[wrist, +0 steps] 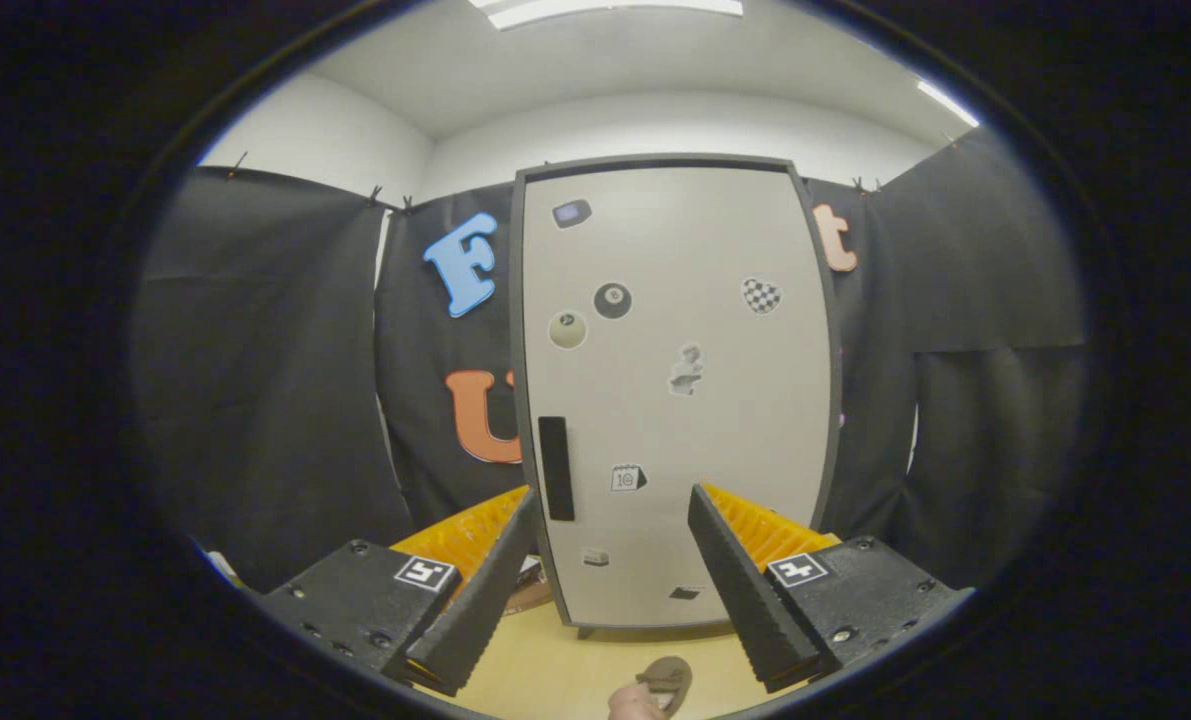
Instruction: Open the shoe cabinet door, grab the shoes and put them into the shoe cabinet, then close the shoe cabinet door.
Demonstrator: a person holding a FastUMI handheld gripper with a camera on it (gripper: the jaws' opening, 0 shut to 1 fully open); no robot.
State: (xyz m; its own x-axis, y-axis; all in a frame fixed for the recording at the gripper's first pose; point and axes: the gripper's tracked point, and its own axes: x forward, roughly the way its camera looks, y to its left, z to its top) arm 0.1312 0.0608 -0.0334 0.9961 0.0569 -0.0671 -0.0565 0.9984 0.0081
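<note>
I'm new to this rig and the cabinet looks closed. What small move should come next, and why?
Probably ease the open gripper forward and toward the dark handle on the shoe cabinet door. The door looks closed, the fingers hold nothing, and the shoe still lies on the floor in front of the cabinet, so opening comes first.

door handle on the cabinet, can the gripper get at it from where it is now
Probably yes. The gripper is open and empty, its fingers aimed at the closed shoe cabinet. The dark handle sits on the door's edge just beyond one finger, with nothing in between. The shoe lies lower, on the floor.
</note>
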